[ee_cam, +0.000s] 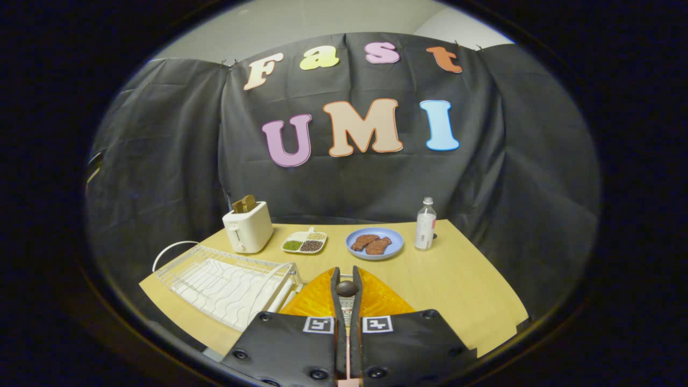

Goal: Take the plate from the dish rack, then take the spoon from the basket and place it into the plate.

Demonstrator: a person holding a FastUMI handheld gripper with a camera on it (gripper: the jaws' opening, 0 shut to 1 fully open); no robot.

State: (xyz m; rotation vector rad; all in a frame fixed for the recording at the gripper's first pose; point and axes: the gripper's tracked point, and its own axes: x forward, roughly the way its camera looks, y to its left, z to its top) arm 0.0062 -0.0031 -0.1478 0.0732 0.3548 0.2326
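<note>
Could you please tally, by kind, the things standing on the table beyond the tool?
Tool, fingers shut on spoon over orange plate; not counted.
Dish rack: 1
Toaster: 1
Divided tray: 1
Blue plate: 1
Bottle: 1
Total: 5

One dish rack, one toaster, one bottle, two plates: orange, blue.

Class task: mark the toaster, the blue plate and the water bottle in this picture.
toaster [248, 232]: gripper view, on its front wall.
blue plate [393, 237]: gripper view, on bare rim beside the food.
water bottle [425, 226]: gripper view, on its label.
</note>
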